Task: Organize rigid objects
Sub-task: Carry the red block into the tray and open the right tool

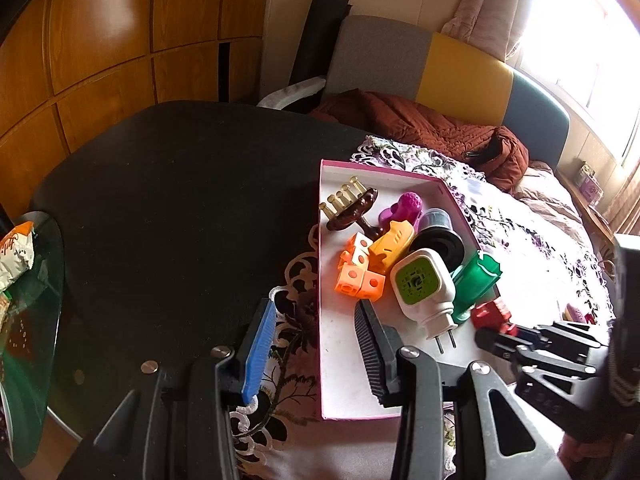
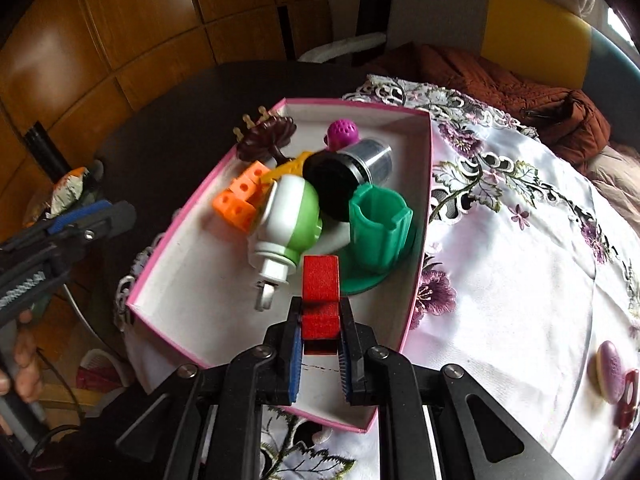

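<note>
Right gripper (image 2: 320, 332) is clamped on a red block (image 2: 320, 296), and we're holding it over the near end of the pink-rimmed box (image 2: 420, 240). Its long axis runs straight out along the fingers, pointing away from us toward the pile, far end just beside the green cup (image 2: 378, 232) and the white and green plug-in device (image 2: 290, 224), whose prongs point back our way. The blue pads (image 2: 296, 356) press both sides of the block's near half, so the jaws are only as wide as the block. Behind those we've got orange cubes (image 2: 240, 198), a black-lidded jar (image 2: 348, 176), a purple ball thing (image 2: 342, 133) and a brown comb-like piece (image 2: 266, 140). Left gripper (image 1: 316, 344) is partly open with nothing in it, straddling the box's left wall (image 1: 320, 320), one finger inside and one outside over the flowered cloth (image 1: 294, 344).
</note>
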A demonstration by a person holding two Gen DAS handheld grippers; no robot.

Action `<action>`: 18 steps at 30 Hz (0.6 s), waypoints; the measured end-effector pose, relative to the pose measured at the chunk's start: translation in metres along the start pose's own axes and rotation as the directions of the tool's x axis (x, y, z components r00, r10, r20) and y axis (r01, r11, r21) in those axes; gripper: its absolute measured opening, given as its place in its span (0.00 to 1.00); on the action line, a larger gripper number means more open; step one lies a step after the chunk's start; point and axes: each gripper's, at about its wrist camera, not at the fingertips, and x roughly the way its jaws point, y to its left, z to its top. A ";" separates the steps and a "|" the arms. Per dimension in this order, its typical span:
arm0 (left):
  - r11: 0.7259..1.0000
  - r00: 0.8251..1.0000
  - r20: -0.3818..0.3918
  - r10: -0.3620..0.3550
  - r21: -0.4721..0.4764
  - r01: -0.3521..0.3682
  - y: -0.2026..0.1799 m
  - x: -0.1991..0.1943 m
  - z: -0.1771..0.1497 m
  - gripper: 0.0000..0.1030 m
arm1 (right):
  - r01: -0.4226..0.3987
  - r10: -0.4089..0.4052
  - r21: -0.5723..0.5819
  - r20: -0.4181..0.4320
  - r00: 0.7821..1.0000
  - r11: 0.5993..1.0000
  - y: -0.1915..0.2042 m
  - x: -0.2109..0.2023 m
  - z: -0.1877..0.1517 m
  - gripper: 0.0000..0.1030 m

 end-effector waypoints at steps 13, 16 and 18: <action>1.000 1.000 -0.004 0.002 0.014 -0.002 -0.003 0.001 -0.003 0.40 | 0.061 -0.061 0.055 -0.017 0.998 0.997 -0.015 0.022 0.000 0.14; 1.000 1.000 -0.006 0.002 0.016 -0.002 -0.003 0.001 -0.003 0.40 | 0.051 -0.050 0.062 -0.016 0.999 0.997 -0.015 0.020 -0.001 0.17; 1.000 1.000 -0.006 0.002 0.017 -0.002 -0.004 0.000 -0.003 0.40 | 0.051 -0.051 0.062 -0.013 0.999 0.997 -0.013 0.019 -0.001 0.18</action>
